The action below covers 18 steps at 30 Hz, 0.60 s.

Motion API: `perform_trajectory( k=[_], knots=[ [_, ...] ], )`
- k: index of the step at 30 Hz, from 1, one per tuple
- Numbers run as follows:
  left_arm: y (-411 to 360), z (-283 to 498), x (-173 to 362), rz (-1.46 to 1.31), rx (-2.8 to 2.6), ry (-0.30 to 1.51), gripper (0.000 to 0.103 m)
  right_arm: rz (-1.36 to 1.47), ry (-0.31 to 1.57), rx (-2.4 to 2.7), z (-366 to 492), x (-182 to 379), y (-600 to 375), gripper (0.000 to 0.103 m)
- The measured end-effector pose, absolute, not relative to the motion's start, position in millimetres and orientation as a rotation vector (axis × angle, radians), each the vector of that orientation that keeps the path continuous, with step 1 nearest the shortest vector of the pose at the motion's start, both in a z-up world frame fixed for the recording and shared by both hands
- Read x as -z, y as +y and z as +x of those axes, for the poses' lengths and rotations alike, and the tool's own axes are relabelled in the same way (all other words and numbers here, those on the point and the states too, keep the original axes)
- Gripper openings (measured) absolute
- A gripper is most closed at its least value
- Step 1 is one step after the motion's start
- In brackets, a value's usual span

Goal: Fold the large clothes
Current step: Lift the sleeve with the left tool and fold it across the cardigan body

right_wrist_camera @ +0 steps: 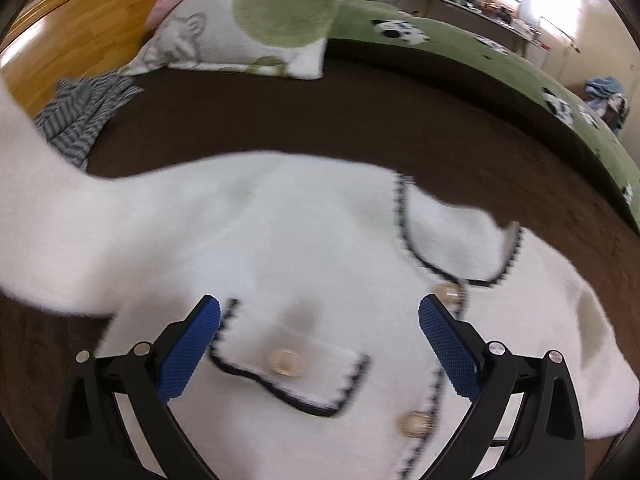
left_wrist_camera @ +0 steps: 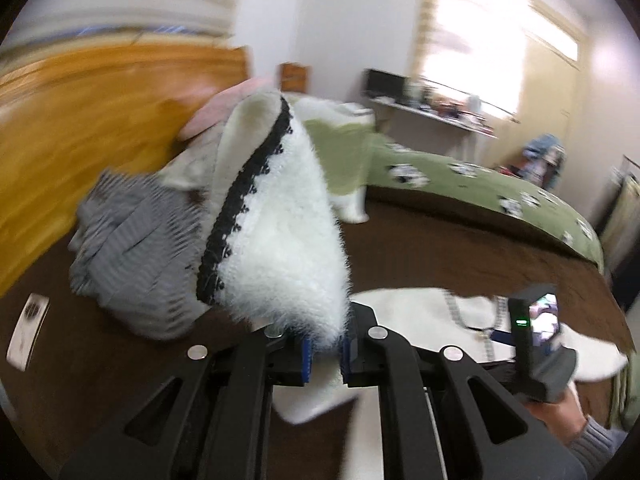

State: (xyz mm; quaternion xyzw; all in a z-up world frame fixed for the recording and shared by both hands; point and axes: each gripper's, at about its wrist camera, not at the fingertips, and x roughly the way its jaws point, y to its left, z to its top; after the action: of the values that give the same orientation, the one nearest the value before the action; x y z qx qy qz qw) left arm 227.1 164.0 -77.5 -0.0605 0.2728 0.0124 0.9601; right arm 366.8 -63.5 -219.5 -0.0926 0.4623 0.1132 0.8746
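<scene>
- The white fuzzy cardigan, edged in black trim with gold buttons, lies mostly spread on the brown bed cover, its front up and a buttoned pocket flap showing.
- One part of it, a black-trimmed edge, is lifted off the bed: the left tool has its blue pads closed on the white fabric, which stands up from the grip toward 12 o'clock in the left wrist view.
- The right tool hangs over the garment's front with its pads spread wide, gripping nothing; the pocket flap sits right between them at 6 o'clock in its view.
- The garment's long axis seems to run from 9 to 3 o'clock in the right wrist view, a blurred sleeve rising at 9 o'clock toward the left tool's side.
- My guess is the lifted part must cross over the flat body, so the left tool leads while the right one is nearer the flat body to pin it.
- Further out: a striped grey garment at 10 o'clock, a green-patched pillow at 12, a green blanket at 2, and the wooden headboard beyond.
</scene>
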Motion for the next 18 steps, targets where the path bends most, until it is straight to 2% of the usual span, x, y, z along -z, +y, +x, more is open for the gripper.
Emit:
perform_trajectory(
  k=[10, 14, 18],
  knots=[
    [-7.3, 240.2, 64.5, 0.092, 0.299, 0.551, 0.013, -0.113, 0.980, -0.078, 379.4, 210.2, -173.7, 0.098],
    [-58.5, 243.0, 85.7, 0.148, 0.393, 0.589, 0.013, -0.093, 0.982, -0.019, 379.9, 212.0, -219.1, 0.098],
    [-97.8, 245.6, 128.5, 0.165, 0.463, 0.664, 0.012, -0.060, 0.984, 0.041, 377.8, 214.8, -265.5, 0.098]
  ],
)
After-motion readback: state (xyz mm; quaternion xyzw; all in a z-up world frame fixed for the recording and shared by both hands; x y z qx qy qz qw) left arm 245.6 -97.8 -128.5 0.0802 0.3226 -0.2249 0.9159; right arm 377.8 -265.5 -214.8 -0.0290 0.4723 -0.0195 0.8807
